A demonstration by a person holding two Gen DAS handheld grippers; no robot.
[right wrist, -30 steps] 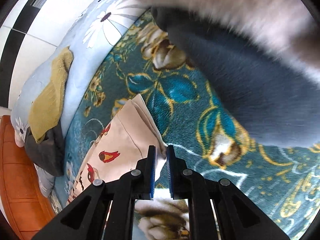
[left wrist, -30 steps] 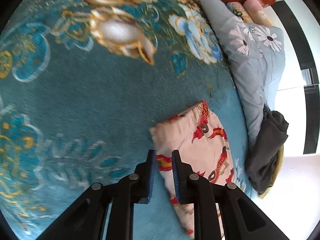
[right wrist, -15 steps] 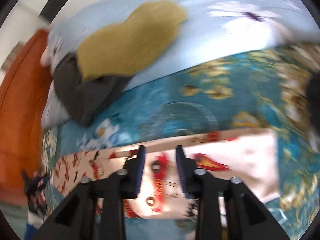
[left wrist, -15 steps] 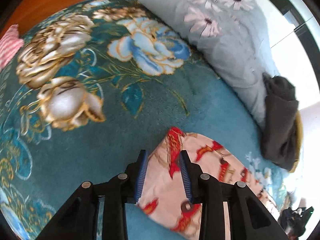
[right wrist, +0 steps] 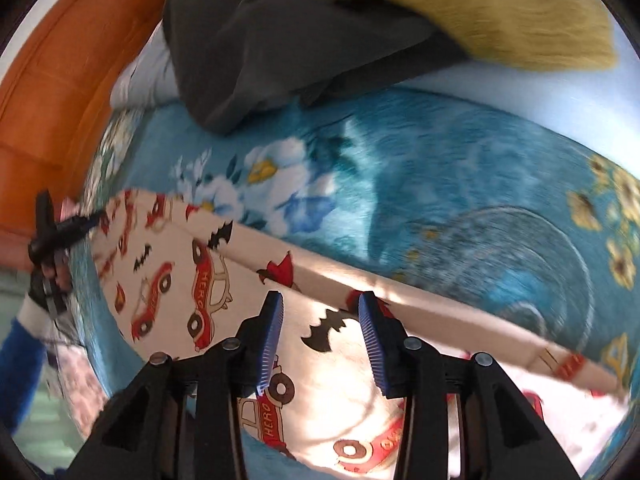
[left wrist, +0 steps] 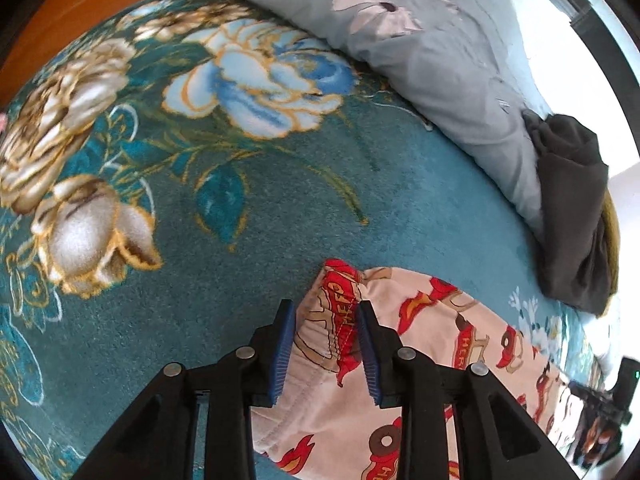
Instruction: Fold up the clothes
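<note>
Because the jaws of both grippers stand apart and press on nothing, the cartoon-print garment is not held by anything right now. It lies flat on the blue flowered blanket on the bed. The left gripper hangs over one end of it, where a red printed band sits right between the jaws. The right gripper hangs over another part of the cloth, with a black bat print between its jaws. The right jaws have just been opening, and the cloth between them is still free.

What could go wrong? I think the jaws could close on only the top layer, because the cloth looks folded over itself. Then the layers would slide apart and the fold would get messy. The jaws could also pinch the fuzzy blanket under the cloth and pull it up too. If one side grabs and the other misses, the garment could twist.

Past the jaws of the left gripper, well apart from them, a dark grey garment lies on a grey flowered pillow. In the right view a mustard-yellow cloth lies beside it.

There are no boxes, baskets or other containers to see.
</note>
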